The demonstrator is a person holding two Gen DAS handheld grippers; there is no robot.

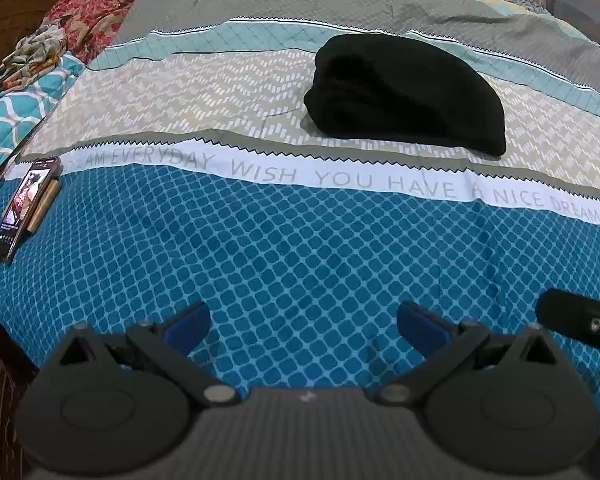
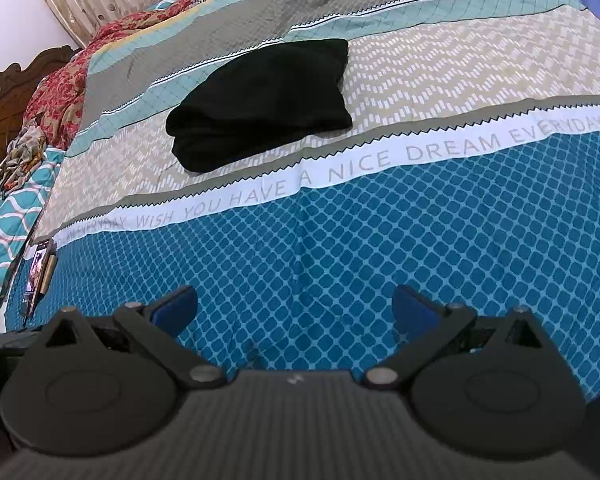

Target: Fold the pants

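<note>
Lying folded on the bedspread (image 1: 260, 240), the black pants (image 1: 408, 92) are sitting beyond its lettered band. Both the left gripper (image 1: 302, 326) and the right gripper (image 2: 294, 308) are hovering wide open and empty, well short of the pants.

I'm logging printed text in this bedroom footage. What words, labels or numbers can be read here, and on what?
"WISH YOU HAVE A NICE DREAM EVERYDAY": repeating along the white band of the bedsheet, cut off at the frame edges.
Phone screen: lit, its text too small to read.
Folded black pants, left gripper, right gripper: no text visible.
</note>
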